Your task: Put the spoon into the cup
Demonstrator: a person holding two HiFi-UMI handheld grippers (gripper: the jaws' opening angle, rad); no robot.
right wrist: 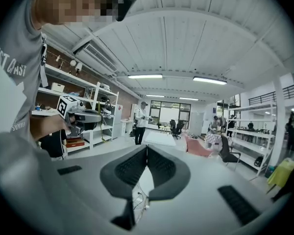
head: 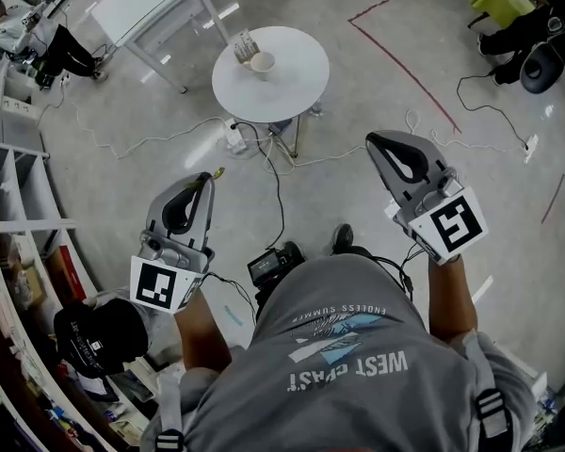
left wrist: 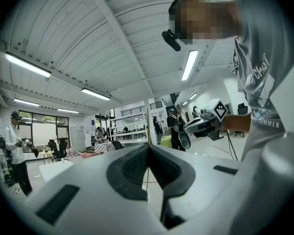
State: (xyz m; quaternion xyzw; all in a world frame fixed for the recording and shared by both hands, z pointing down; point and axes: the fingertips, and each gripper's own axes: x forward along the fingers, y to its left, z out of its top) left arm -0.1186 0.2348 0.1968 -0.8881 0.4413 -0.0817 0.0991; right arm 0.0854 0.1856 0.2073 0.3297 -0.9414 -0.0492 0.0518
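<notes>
Head view: left gripper (head: 207,181) jaws pinched on spoon (head: 218,171) | spoon thin, gold-coloured, long axis along jaws, end poking past tips toward round white table (head: 301,83) | cup (head: 262,63) pale, round, on table, well apart from spoon | right gripper (head: 373,142) jaws together, nothing between

The head view is aimed steeply down from high above and well back from the round tabletop (head: 297,88). The right gripper (left wrist: 188,131) is caught in the left gripper view, the left gripper (right wrist: 99,117) in the right gripper view.
</notes>
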